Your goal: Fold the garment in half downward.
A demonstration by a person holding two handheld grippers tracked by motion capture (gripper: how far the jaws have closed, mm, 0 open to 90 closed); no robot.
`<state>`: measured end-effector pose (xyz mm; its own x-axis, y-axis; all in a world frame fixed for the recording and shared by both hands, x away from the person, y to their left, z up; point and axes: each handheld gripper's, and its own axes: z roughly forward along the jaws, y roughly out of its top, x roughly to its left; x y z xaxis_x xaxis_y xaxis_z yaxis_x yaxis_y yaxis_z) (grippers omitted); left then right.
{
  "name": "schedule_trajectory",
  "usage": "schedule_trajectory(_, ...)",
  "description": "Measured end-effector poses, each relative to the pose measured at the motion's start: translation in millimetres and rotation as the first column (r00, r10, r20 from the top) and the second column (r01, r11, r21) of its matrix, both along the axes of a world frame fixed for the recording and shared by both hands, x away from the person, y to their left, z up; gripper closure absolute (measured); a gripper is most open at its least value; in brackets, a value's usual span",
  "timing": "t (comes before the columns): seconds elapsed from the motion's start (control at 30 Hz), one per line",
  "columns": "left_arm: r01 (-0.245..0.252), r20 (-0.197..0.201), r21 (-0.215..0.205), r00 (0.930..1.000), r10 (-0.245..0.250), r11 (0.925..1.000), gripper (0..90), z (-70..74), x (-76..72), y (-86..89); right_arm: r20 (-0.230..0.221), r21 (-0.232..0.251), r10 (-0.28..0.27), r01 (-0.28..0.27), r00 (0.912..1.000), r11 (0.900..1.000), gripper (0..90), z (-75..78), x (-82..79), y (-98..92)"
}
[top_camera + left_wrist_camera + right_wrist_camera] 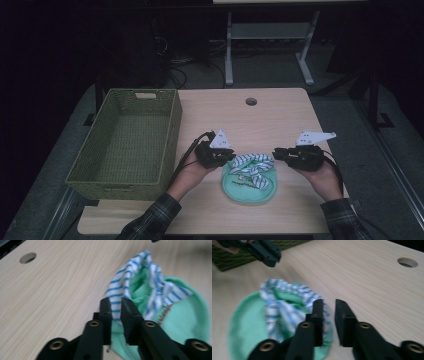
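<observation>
Garment: a small mint-green knit piece with a blue-and-white striped lining [250, 176] is lying on the worktop [280, 115], at the near edge between the two hands; it looks like a baby's hat or tiny top, too bunched to say which.
Fold so far: the striped part is sitting heaped on the top half of the green, so the tidying looks only partly done, with no neat flat shape yet.
Left claw [231, 156]: hovering at the garment's left edge; in the left gripper view [115, 305] its jaws are standing a narrow gap apart, striped cloth showing through the gap beyond them, pads not seen pressing on it, so it reads as released.
Right claw [278, 153]: hanging just off the garment's right edge; in the right gripper view [329, 307] the jaws are slightly parted with bare wood showing between them, nothing gripped, released as well.
Basket: a green woven basket [167, 145] is standing at the left of the worktop, nothing in it, well apart from the garment.
Still to do, as a judgement: taking hold again, finishing the fold, and most likely carrying the piece over into the basket.
Progress call: early to middle, the garment is not yet stowed.
</observation>
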<state>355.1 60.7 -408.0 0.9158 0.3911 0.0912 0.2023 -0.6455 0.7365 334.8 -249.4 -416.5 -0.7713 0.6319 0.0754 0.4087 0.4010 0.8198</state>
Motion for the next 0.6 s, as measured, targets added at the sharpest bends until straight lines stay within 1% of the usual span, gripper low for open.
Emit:
schedule_trajectory(0.07, -0.008, -0.017, 0.015, 0.9998, 0.008, 0.9999, 86.5, -5.5, 8.4, -4.2, -0.013, -0.015, -0.014, 0.013, 0.9998, 1.000, 86.2, -6.6, 11.8, 0.4)
schedule_trajectory(0.1, -0.013, -0.026, 0.017, 0.9996, 0.014, 0.9998, 88.2, -8.5, 12.2, -6.0, -0.026, -0.024, -0.023, 0.022, 0.9994, 0.999, 88.0, -10.6, 16.5, 1.2)
schedule_trajectory(0.13, -0.013, -0.026, 0.017, 0.9996, 0.014, 0.9998, 88.6, -8.5, 12.2, -6.0, -0.026, -0.024, -0.023, 0.022, 0.9994, 0.999, 88.0, -10.6, 16.5, 1.2)
schedule_trajectory(0.17, -0.019, -0.037, 0.022, 0.9991, 0.019, 0.9996, 88.6, -12.4, 15.9, -8.3, -0.040, -0.029, -0.026, 0.025, 0.9988, 0.999, 88.9, -14.9, 20.4, 2.0)
schedule_trajectory(0.2, -0.018, -0.042, 0.024, 0.9989, 0.019, 0.9995, 88.9, -14.9, 17.7, -9.5, -0.069, -0.045, -0.020, 0.017, 0.9974, 0.999, 89.5, -23.3, 25.1, 4.3)
schedule_trajectory(0.23, -0.020, -0.050, 0.032, 0.9985, 0.022, 0.9993, 88.8, -17.7, 19.5, -10.6, -0.086, -0.054, -0.013, 0.008, 0.9962, 0.998, 89.8, -26.5, 25.0, 6.4)
schedule_trajectory(0.27, -0.021, -0.056, 0.037, 0.9982, 0.023, 0.9991, 88.8, -20.4, 20.5, -11.7, -0.086, -0.054, -0.013, 0.008, 0.9962, 0.998, 89.8, -26.5, 25.0, 6.4)
schedule_trajectory(0.3, -0.019, -0.058, 0.043, 0.9981, 0.021, 0.9989, 88.8, -23.0, 21.0, -12.2, -0.090, -0.069, -0.002, -0.004, 0.9959, 0.998, 89.8, -28.7, 23.8, 8.2)
schedule_trajectory(0.33, -0.019, -0.061, 0.043, 0.9979, 0.022, 0.9989, 88.8, -24.1, 20.7, -12.3, -0.098, -0.073, 0.010, -0.017, 0.9951, 0.997, 89.8, -29.5, 20.7, 10.2)
schedule_trajectory(0.37, -0.011, -0.063, 0.054, 0.9979, 0.015, 0.9985, 88.5, -24.3, 20.6, -11.8, -0.102, -0.071, 0.020, -0.027, 0.9946, 0.997, 89.8, -29.2, 18.4, 11.3)
schedule_trajectory(0.4, -0.016, -0.063, 0.049, 0.9978, 0.019, 0.9987, 87.9, -24.7, 18.4, -10.8, -0.088, -0.074, 0.041, -0.047, 0.9953, 0.996, 89.8, -26.4, 10.6, 13.8)
schedule_trajectory(0.43, -0.013, -0.061, 0.050, 0.9980, 0.016, 0.9986, 87.8, -24.1, 17.4, -9.7, -0.087, -0.070, 0.051, -0.057, 0.9949, 0.996, 89.8, -24.4, 6.7, 14.7)
schedule_trajectory(0.47, -0.013, -0.061, 0.050, 0.9980, 0.016, 0.9986, 87.5, -24.1, 17.4, -9.7, -0.087, -0.070, 0.051, -0.057, 0.9949, 0.996, 89.8, -24.4, 6.7, 14.7)
schedule_trajectory(0.5, -0.016, -0.062, 0.044, 0.9979, 0.018, 0.9989, 87.5, -23.8, 15.3, -9.1, -0.085, -0.064, 0.062, -0.067, 0.9945, 0.996, 89.7, -22.6, 2.5, 15.8)
schedule_trajectory(0.53, -0.006, -0.058, 0.050, 0.9982, 0.009, 0.9987, 87.3, -22.6, 12.5, -7.5, -0.073, -0.064, 0.084, -0.089, 0.9938, 0.994, 89.8, -19.0, -5.1, 18.0)
schedule_trajectory(0.57, -0.006, -0.058, 0.050, 0.9982, 0.009, 0.9987, 87.0, -22.6, 12.5, -7.5, -0.073, -0.064, 0.084, -0.089, 0.9938, 0.994, 89.8, -19.0, -5.1, 18.0)
schedule_trajectory(0.6, -0.003, -0.057, 0.047, 0.9984, 0.006, 0.9989, 87.0, -22.1, 10.3, -6.4, -0.068, -0.059, 0.098, -0.102, 0.9929, 0.993, 89.8, -17.5, -8.5, 19.1)
